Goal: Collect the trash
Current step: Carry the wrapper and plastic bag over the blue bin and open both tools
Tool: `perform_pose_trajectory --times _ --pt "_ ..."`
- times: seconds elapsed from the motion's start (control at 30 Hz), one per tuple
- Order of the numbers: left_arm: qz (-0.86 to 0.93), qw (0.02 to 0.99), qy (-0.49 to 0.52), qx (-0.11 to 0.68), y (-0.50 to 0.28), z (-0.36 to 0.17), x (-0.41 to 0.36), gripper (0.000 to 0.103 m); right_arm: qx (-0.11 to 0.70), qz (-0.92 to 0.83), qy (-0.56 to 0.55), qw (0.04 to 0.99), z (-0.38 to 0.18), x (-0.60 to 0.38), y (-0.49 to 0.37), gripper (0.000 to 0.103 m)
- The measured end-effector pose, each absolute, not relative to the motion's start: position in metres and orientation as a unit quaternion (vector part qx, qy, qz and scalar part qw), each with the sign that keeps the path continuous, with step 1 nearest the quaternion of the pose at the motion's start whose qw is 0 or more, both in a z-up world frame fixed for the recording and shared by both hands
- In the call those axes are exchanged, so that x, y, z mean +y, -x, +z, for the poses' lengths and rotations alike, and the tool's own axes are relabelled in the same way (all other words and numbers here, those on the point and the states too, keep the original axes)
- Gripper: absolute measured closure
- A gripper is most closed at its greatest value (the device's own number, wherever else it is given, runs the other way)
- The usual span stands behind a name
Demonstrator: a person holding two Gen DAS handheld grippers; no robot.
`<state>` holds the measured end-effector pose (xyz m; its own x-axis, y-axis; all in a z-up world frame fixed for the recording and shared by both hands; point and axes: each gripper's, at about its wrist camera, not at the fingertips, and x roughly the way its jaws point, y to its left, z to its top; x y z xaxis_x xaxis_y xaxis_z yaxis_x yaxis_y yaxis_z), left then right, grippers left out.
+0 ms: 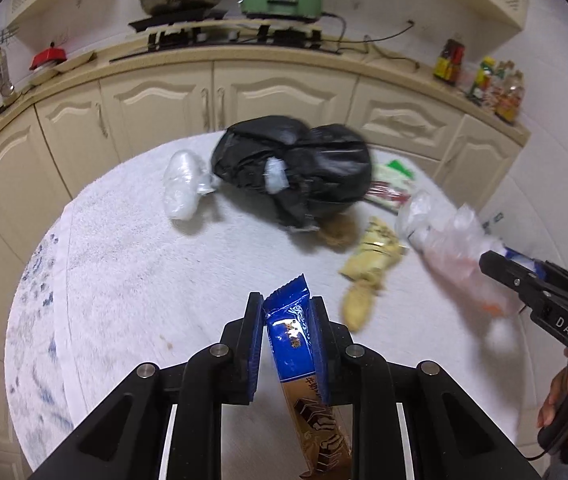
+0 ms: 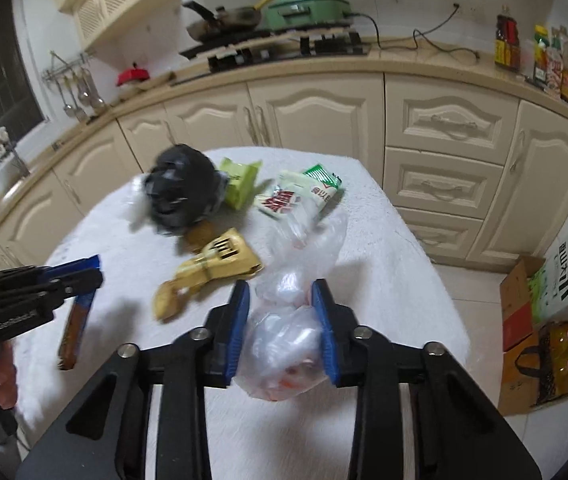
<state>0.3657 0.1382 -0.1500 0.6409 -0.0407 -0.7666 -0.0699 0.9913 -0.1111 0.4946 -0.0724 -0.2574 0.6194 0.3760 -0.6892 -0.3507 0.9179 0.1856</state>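
- The left gripper (image 1: 287,302) is closed on a blue and brown snack wrapper (image 1: 295,344), with a pad pressed on each side of it
- The wrapper is pinched near its blue top end, and its brown end hangs down under the gripper
- The right gripper (image 2: 282,290) is closed on a clear plastic bag (image 2: 284,340), which is crumpled up and squeezed between the blue pads
- Both pieces of trash look lifted a little above the white cloth on the table (image 1: 124,264)
- A black trash bag (image 1: 295,160) sits near the far side of the table, well apart from both grippers
- More trash lies on the cloth: a yellow wrapper (image 1: 371,256) just in front of the black bag, a green and white packet (image 2: 303,196), and a small white bag (image 1: 184,188) beside the black bag
- The step in hand looks like carrying two pieces of trash at once
- Next, both pieces likely need to go over to the black bag and be let go there
- Where the black bag's opening is cannot be seen, so that may need finding first
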Motion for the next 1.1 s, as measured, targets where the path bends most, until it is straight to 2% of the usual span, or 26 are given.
perform_pose_trajectory --times 0.1,0.23,0.3,0.37,0.43,0.47,0.57,0.67,0.7,0.73,0.77,0.8,0.83,0.9,0.93,0.97,1.0,1.03,1.1 --pt "-0.005 0.908 0.058 0.415 -0.346 -0.141 0.121 0.085 0.384 0.205 -0.021 0.900 -0.250 -0.080 -0.472 0.093" --pt "-0.021 0.909 0.042 0.413 -0.324 -0.136 0.094 0.085 0.409 0.204 -0.023 0.889 -0.259 -0.090 -0.447 0.092" --pt "-0.024 0.909 0.036 0.414 -0.317 -0.137 0.081 0.085 0.391 0.186 -0.006 0.901 -0.260 -0.093 -0.436 0.090" --pt "-0.025 0.908 0.030 0.417 -0.314 -0.137 0.072 0.086 0.390 0.165 0.009 0.906 -0.263 -0.093 -0.438 0.071" --pt "-0.018 0.909 0.018 0.416 -0.317 -0.138 0.066 0.086 0.386 0.157 0.007 0.909 -0.265 -0.092 -0.445 0.007" --pt "-0.015 0.908 0.013 0.419 -0.321 -0.141 0.064 0.085 0.385 0.154 0.008 0.910 -0.267 -0.091 -0.449 0.002" --pt "-0.015 0.899 0.002 0.439 -0.332 -0.151 0.061 0.085 0.396 0.168 0.022 0.902 -0.274 -0.078 -0.465 0.003" --pt "-0.012 0.888 -0.002 0.460 -0.340 -0.166 0.058 0.082 0.420 0.166 0.061 0.890 -0.289 -0.058 -0.485 0.010" --pt "-0.010 0.884 -0.004 0.467 -0.342 -0.172 0.056 0.080 0.427 0.164 0.063 0.887 -0.294 -0.056 -0.489 0.021" --pt "-0.009 0.881 -0.006 0.473 -0.342 -0.177 0.055 0.074 0.437 0.167 0.060 0.882 -0.300 -0.055 -0.494 0.036" --pt "-0.009 0.880 -0.010 0.475 -0.341 -0.181 0.053 0.069 0.447 0.171 0.052 0.877 -0.307 -0.056 -0.498 0.043" --pt "-0.009 0.878 -0.016 0.478 -0.340 -0.185 0.051 0.055 0.452 0.171 0.049 0.874 -0.311 -0.057 -0.500 0.049" --pt "-0.006 0.878 -0.021 0.479 -0.339 -0.189 0.050 0.045 0.444 0.171 0.054 0.878 -0.311 -0.057 -0.498 0.054" --pt "-0.006 0.878 -0.027 0.478 -0.338 -0.196 0.047 0.044 0.445 0.166 0.062 0.878 -0.311 -0.059 -0.497 0.063" --pt "-0.004 0.882 -0.028 0.470 -0.337 -0.196 0.046 0.045 0.446 0.168 0.059 0.877 -0.310 -0.061 -0.497 0.068" --pt "-0.003 0.883 -0.030 0.469 -0.336 -0.197 0.045 0.047 0.445 0.170 0.052 0.878 -0.309 -0.064 -0.497 0.069" --pt "-0.012 0.883 -0.025 0.468 -0.336 -0.197 0.044 0.063 0.445 0.173 0.044 0.878 -0.309 -0.068 -0.496 0.070" --pt "-0.030 0.882 -0.015 0.471 -0.336 -0.196 0.041 0.087 0.443 0.176 0.034 0.878 -0.309 -0.072 -0.494 0.070" --pt "-0.027 0.882 -0.020 0.470 -0.338 -0.196 0.038 0.088 0.440 0.182 0.014 0.879 -0.308 -0.080 -0.489 0.070"
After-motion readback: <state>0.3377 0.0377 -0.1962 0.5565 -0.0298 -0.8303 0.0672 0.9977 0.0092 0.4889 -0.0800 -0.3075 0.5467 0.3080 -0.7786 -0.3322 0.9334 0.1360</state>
